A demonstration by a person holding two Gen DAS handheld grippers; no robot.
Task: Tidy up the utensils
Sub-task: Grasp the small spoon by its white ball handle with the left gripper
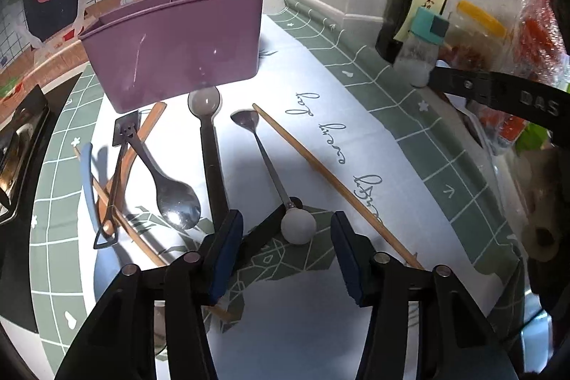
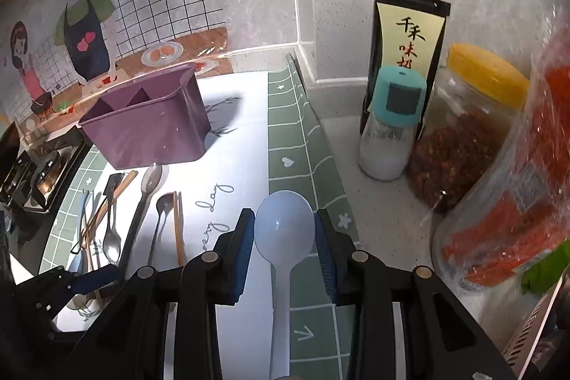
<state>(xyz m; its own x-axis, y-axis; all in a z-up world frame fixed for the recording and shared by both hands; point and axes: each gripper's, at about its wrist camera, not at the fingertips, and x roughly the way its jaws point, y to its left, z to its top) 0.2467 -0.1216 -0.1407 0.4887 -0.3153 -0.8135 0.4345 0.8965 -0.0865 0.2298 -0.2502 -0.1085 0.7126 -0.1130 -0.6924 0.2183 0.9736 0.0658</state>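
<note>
A purple divided holder [image 1: 171, 48] stands at the back of the printed mat [image 1: 356, 138]. In front of it lie several utensils. Among them are a black-handled spoon with a grey bowl [image 1: 205, 100], a small metal spoon [image 1: 263, 152], a large metal spoon [image 1: 174, 198], a long chopstick [image 1: 331, 180] and a blue spoon [image 1: 89, 180]. My left gripper [image 1: 288, 251] is open low over the mat, its pads on either side of a second grey spoon bowl [image 1: 298, 226] without touching it. My right gripper [image 2: 285, 237] is shut on the bowl of a light blue plastic spoon [image 2: 285, 219], held above the mat's green border.
On the counter to the right stand a dark sauce bottle [image 2: 406, 34], a teal-capped shaker [image 2: 392, 130], a yellow-lidded jar of red flakes [image 2: 466, 138] and a bag of red pieces [image 2: 527, 202]. A stove [image 2: 39, 173] lies at the left. A tiled wall closes the back.
</note>
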